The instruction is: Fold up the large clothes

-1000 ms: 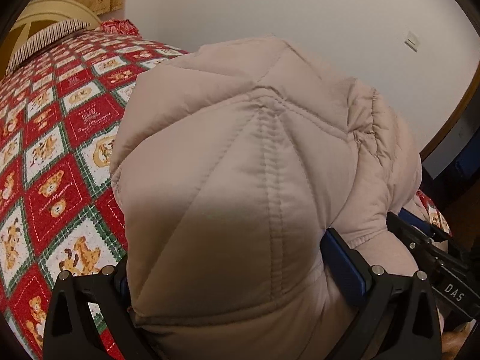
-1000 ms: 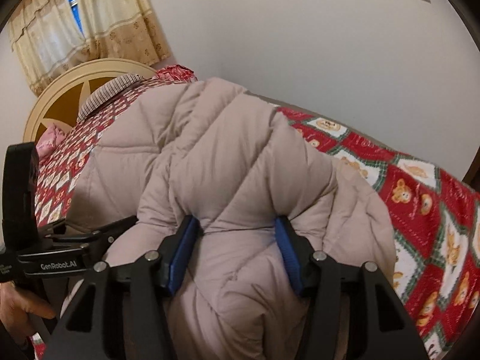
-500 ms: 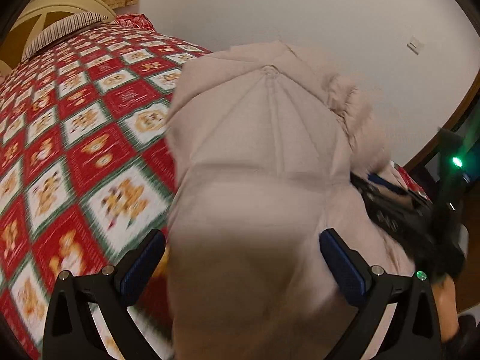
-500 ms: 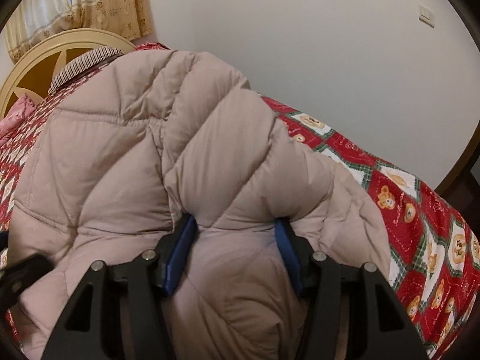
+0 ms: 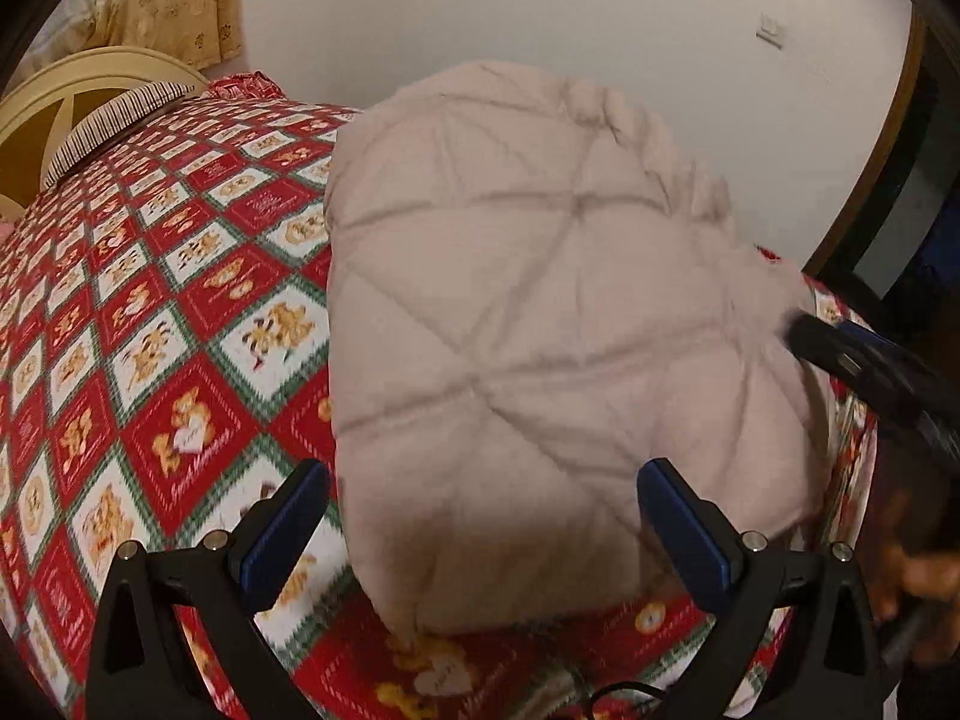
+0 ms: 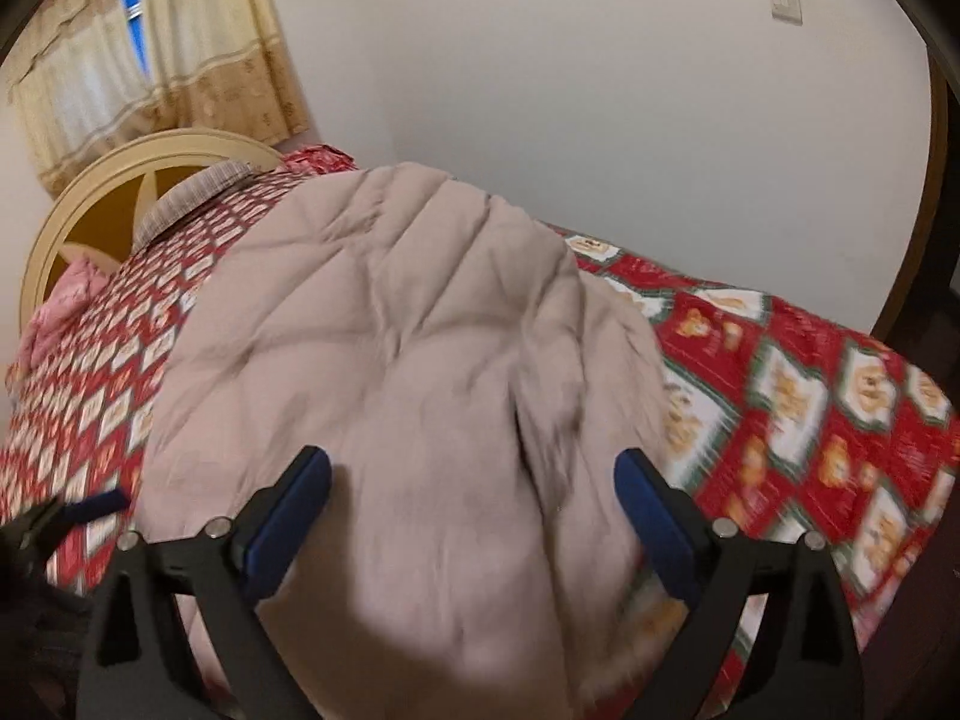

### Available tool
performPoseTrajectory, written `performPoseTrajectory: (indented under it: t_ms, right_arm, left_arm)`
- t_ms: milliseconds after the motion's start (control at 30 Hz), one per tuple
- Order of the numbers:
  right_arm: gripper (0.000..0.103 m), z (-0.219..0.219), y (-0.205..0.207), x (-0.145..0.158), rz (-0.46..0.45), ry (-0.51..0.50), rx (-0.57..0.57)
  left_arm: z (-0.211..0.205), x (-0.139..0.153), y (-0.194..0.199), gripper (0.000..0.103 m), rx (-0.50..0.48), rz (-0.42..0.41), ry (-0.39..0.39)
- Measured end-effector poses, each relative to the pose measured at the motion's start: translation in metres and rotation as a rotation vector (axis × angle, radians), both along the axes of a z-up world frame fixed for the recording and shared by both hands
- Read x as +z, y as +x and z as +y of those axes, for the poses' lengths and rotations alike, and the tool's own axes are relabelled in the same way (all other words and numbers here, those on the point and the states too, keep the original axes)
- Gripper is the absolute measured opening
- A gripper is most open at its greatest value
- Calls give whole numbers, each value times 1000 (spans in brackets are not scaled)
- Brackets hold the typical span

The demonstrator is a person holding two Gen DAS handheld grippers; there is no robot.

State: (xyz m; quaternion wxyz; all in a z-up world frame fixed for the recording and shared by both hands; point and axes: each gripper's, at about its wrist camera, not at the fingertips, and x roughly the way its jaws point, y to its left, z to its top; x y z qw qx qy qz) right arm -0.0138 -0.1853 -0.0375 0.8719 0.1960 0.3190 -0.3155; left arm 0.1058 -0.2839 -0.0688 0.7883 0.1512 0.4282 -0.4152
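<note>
Coat: a folded, puffy beige coat (image 5: 540, 330) is lying on the bed (image 5: 150, 300), near its foot-end corner – the right wrist view (image 6: 420, 360) is showing it as a rounded mound.
Left claw: the left gripper (image 5: 480, 531) is standing released, jaws wide, the coat's near edge sitting between them but not pressed.
Right claw: the right gripper (image 6: 474, 513) is opening, jaws wide; the coat is lying between them, unpinched.
Risk: the padding is looking springy, so the fold may be puffing back open once let go. The bundle is sitting close to the bed's edge – a nudge from a withdrawing finger could be sliding it off.
Materials: the coat's shell is smooth, quilted in diamond seams, soft and bulky. The bed cover is red patchwork with bear squares, flat and matte.
Shapes: the bundle is blocky with rounded corners.
</note>
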Motion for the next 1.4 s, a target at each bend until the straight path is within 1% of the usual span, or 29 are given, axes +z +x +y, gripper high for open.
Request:
performPoseTrajectory:
  t_ms: [67,133,233,267,333,400,467,533,600,667,767,867,1000,1067,1133,1233,1300,1400]
  right_arm:
    - [99,15,-21,0,4,-19,-4]
    - [101,29,-41,-6,21,-23,-18]
    - [101,42,-60,-15,34,9,-40]
    - [101,46,-66,-17,43,22,-53]
    - [101,52,-74,-20,71,61,-60]
    - [101,64,-81,-21,102,82,-57]
    - [101,71,-86,-16,130,91,-51]
    - [101,81,-92,-5,113,82,-42]
    - [101,91,-95,11,81,60,-34]
    - [101,104,-96,35,27,6,-25]
    - [102,128,-99,69,-70,-112,-7]
    - [103,151,-108,99,-182,-250,-5]
    - [103,163,-118,115,-270,-353,-18]
    - [103,160,-126,118,-320,-371,-48]
    - [103,155,-132,120,-359,-374,-76]
    - [103,145,-135,119,-390,-363,-121]
    - [103,142,-137,117,-401,-349,-137]
    - [103,142,-135,114,-397,-331,-136]
  left_arm:
    - [4,-1,-10,102,10,-19,44]
    - [6,-2,-20,102,9,-40,76]
    - [15,-7,-42,102,7,-56,94]
    - [18,-11,-50,102,4,-52,113]
    - [25,-20,-62,102,-21,-18,138]
    - [33,-30,-75,102,-29,19,190]
    - [43,-36,-85,102,-34,35,240]
    - [51,-32,-90,102,-38,28,238]
    - [61,-16,-93,102,-14,-17,212]
    - [73,10,-95,102,27,-93,157]
    - [91,49,-99,102,76,-208,41]
    - [101,79,-108,102,93,-311,-39]
    - [109,102,-118,102,120,-405,-101]
    - [114,115,-127,102,117,-453,-142]
    - [118,125,-134,102,116,-498,-168]
    - [119,136,-147,102,120,-579,-172]
    - [120,140,-152,102,119,-603,-180]
    - [121,143,-158,102,115,-610,-202]
